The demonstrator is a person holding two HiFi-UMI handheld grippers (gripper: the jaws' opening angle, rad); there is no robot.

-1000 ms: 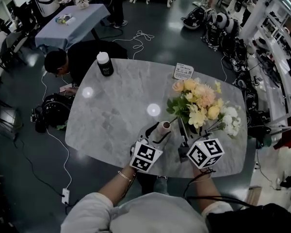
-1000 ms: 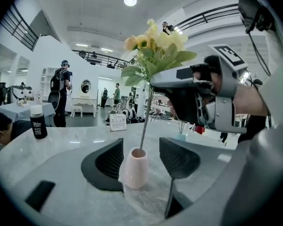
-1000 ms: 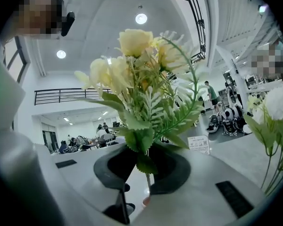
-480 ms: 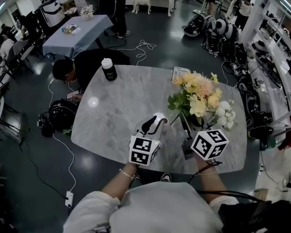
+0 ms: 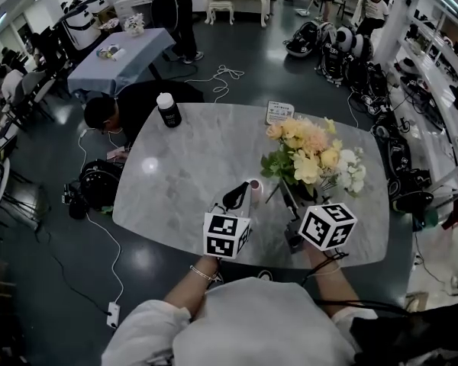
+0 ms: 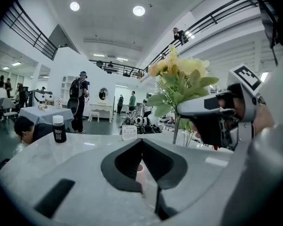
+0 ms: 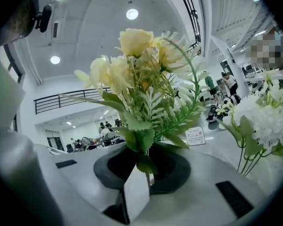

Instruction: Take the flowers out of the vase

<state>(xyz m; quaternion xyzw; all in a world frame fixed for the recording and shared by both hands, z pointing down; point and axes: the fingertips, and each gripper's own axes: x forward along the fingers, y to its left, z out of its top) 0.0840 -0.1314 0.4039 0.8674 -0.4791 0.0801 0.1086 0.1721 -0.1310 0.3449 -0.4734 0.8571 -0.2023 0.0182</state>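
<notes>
The flowers (image 5: 309,155), yellow and peach heads over green leaves, are up over the near right part of the marble table (image 5: 183,166). Their stems run down to the right of the vase (image 5: 250,193), apart from its mouth. The right gripper (image 7: 148,171) is clenched round those stems just under the lowest leaves. A white bunch (image 7: 269,121) sits just right of them, with its own stems outside the jaws.

The vase is a slim pale pink tube near the table's near edge. The left gripper (image 6: 142,173) has just closed on it, and only a thin strip of pink shows between its pads, so it looks like a pinch at the rim.

At the far left corner stands a black bottle (image 5: 166,109) with a white cap. A small printed card (image 5: 280,113) stands at the far edge. A person (image 5: 118,109) crouches on the floor by the far left corner.
</notes>
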